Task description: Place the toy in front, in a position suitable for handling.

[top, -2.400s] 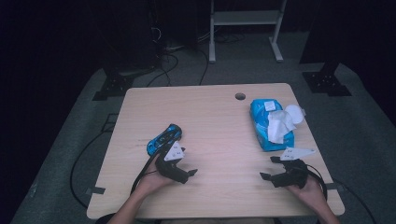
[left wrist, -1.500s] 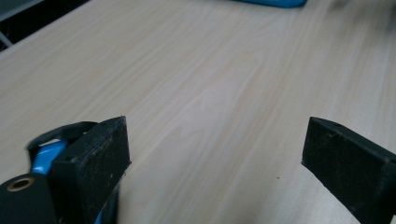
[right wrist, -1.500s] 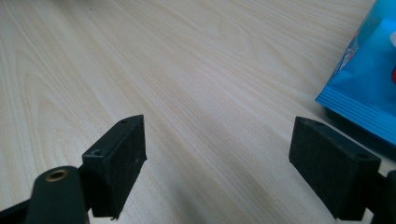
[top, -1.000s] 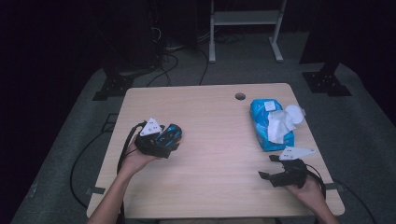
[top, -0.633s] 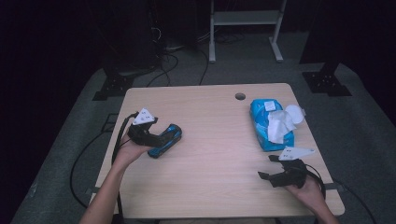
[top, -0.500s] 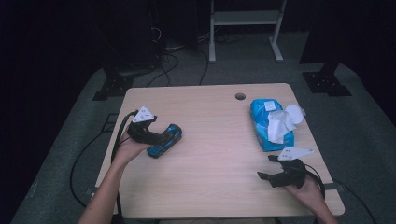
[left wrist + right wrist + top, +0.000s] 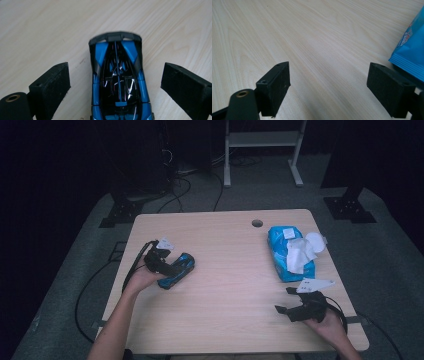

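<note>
Toy car [image 7: 117, 82] — between wide left gripper [image 7: 115, 87]

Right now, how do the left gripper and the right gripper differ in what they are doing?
The left gripper has its open fingers on either side of the blue toy car, not touching it; the right gripper has bare table between its fingers. The left sits at the table's left side, the right at the near right corner beside the blue tissue pack. Both are open.
</note>
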